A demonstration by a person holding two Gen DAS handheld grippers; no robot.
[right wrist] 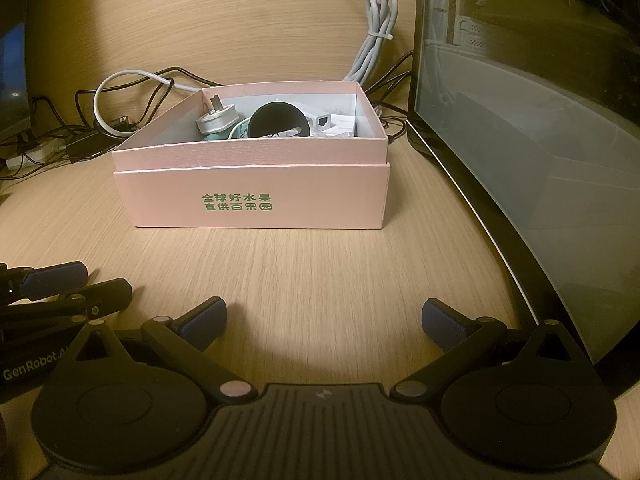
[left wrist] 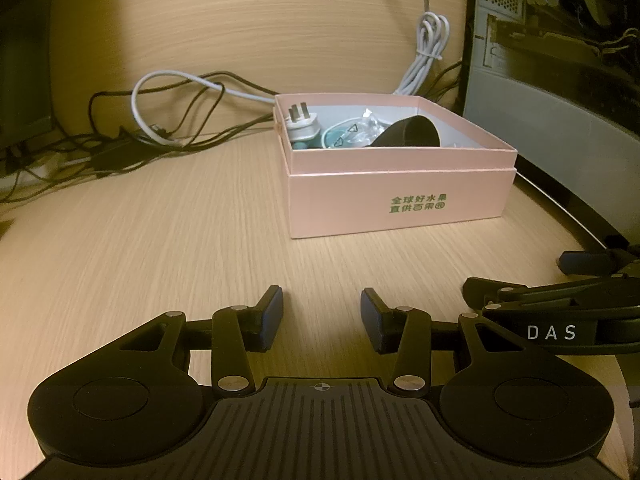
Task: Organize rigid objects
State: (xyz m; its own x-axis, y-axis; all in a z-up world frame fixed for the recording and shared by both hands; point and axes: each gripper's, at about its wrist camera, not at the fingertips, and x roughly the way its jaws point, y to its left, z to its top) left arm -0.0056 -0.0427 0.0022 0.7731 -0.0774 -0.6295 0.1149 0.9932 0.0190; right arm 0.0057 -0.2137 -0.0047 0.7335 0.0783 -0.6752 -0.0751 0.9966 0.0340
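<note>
A pink cardboard box (left wrist: 400,204) (right wrist: 256,200) with green lettering stands open on the wooden desk. Inside lie a white three-pin plug (left wrist: 302,126) (right wrist: 216,120), a black round cup-like object (left wrist: 412,132) (right wrist: 278,120), a teal item (left wrist: 334,138), clear plastic wrapping (left wrist: 366,122) and a white adapter (right wrist: 326,121). My left gripper (left wrist: 322,318) is open and empty, low over the desk in front of the box. My right gripper (right wrist: 324,322) is open wide and empty, also short of the box. Each gripper shows at the other view's edge.
A tangle of black and white cables (left wrist: 160,120) (right wrist: 120,120) lies behind the box on the left. A bundled white cable (left wrist: 428,48) (right wrist: 376,40) hangs behind it. A computer case with a glass side (left wrist: 560,80) (right wrist: 540,140) stands close on the right.
</note>
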